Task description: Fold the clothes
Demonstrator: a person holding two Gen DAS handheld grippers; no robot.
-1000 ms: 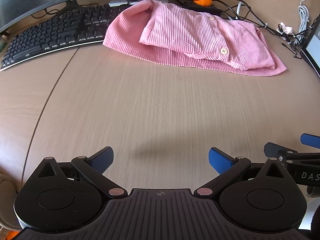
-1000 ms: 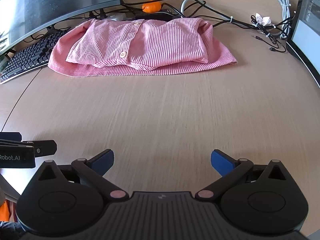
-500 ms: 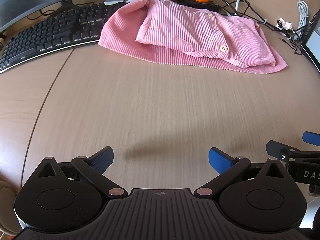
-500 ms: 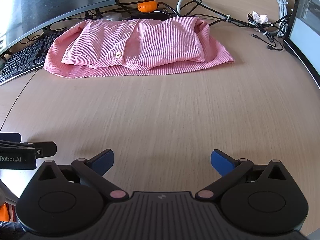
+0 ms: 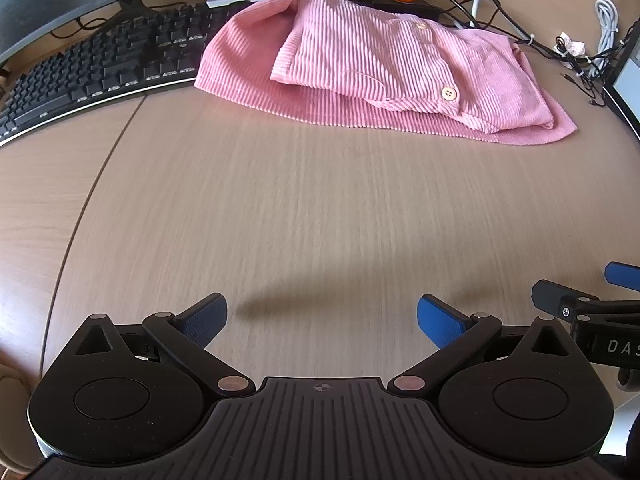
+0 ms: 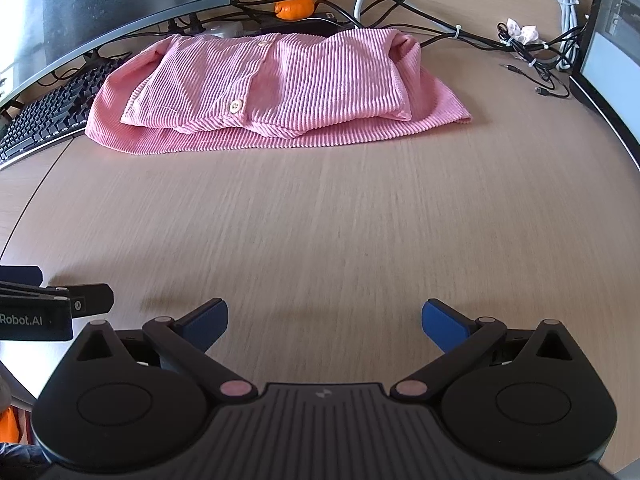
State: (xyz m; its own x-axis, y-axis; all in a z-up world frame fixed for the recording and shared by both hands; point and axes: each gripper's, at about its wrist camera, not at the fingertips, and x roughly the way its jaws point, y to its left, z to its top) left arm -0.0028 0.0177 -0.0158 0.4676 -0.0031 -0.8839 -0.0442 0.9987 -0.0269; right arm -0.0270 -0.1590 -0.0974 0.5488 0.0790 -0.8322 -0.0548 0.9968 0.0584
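Note:
A pink ribbed garment with cream buttons (image 5: pixel 372 68) lies folded in layers at the far side of the wooden desk (image 5: pixel 304 216). It also shows in the right wrist view (image 6: pixel 280 88). My left gripper (image 5: pixel 320 316) is open and empty, low over the bare desk, well short of the garment. My right gripper (image 6: pixel 324 318) is open and empty too, beside the left one, also well short of the garment. The right gripper's tip shows in the left wrist view (image 5: pixel 584 300), and the left gripper's tip in the right wrist view (image 6: pixel 52 300).
A black keyboard (image 5: pixel 92 72) lies at the far left under a curved monitor (image 6: pixel 100 4). Cables (image 6: pixel 520 52) and an orange object (image 6: pixel 294 8) lie behind the garment. A second screen (image 6: pixel 612 56) stands at the right. Bare desk (image 6: pixel 320 216) lies between grippers and garment.
Both grippers have drifted slightly forward and tilted, so the garment sits a little closer in view. Both stay open. The garment has not moved.

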